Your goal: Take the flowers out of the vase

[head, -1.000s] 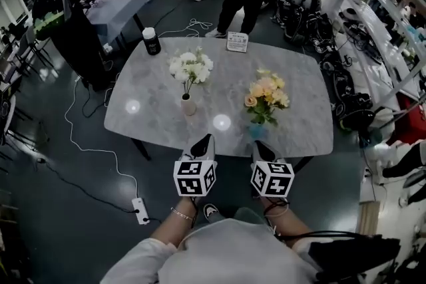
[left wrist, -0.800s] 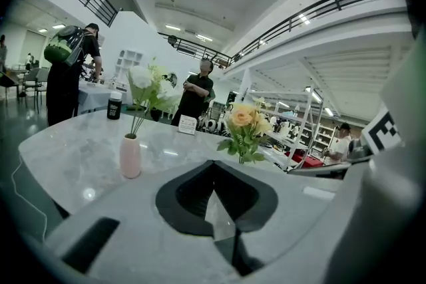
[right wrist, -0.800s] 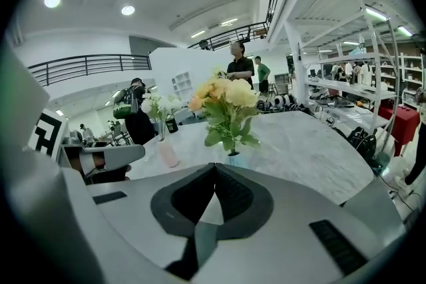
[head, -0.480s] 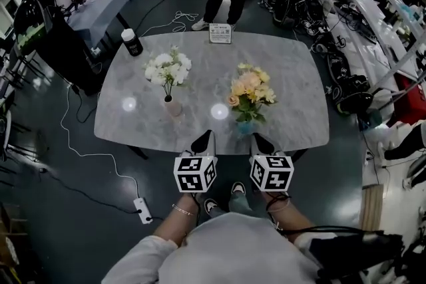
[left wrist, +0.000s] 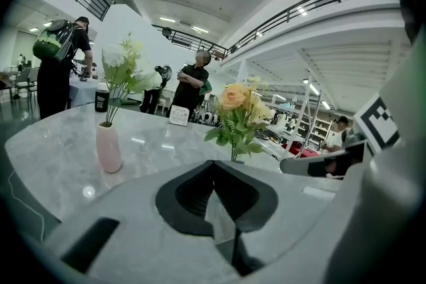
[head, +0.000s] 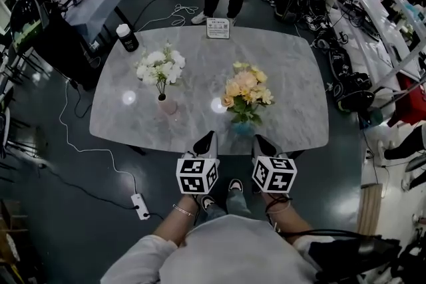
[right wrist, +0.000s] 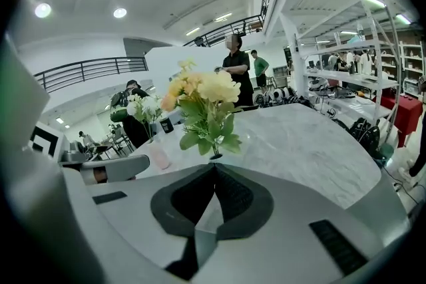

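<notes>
Centrally, yellow-orange flowers (head: pixel 246 86) are held upright in a blue vase (head: pixel 242 128); white flowers (head: pixel 158 65) are set left. Left hand-held gripper (head: pixel 207 138) and right hand-held gripper (head: pixel 260 141) are closed, empty.

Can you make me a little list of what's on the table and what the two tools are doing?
table: grey marble
pink vase: holds white flowers
blue vase: holds yellow flowers
far edge: black jar, sign card
left tool: shut, empty, near table edge
right tool: shut, empty, close to blue vase
flowers out: none yet
</notes>
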The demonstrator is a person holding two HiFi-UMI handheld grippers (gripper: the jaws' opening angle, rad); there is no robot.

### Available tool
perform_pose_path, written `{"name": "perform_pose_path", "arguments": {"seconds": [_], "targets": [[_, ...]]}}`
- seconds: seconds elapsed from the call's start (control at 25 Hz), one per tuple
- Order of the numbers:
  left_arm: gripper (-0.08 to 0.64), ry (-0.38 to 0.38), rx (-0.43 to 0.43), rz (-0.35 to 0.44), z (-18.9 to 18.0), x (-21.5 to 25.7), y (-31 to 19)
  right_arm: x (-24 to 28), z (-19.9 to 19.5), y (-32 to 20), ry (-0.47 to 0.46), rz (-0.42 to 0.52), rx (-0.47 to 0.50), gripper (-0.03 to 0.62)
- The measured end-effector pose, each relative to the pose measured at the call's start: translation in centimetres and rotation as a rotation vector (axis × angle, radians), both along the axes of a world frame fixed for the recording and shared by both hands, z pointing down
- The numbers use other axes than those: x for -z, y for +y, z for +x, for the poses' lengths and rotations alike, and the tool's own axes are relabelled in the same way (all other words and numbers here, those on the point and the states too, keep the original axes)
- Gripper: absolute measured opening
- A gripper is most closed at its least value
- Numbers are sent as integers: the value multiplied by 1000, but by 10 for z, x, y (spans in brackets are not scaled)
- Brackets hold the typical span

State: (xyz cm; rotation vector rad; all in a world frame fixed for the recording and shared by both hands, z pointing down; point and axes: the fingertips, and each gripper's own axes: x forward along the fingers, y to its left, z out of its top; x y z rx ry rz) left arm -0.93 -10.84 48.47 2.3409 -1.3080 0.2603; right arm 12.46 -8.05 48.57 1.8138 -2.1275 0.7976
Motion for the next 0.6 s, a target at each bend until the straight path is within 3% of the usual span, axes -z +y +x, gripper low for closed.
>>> {"name": "perform_pose_path", "arguments": {"seconds": [0.6], "targets": [[12,-21,-106,-15,61,-35,0,-37,44,22,-70,-57,-80,6]]}}
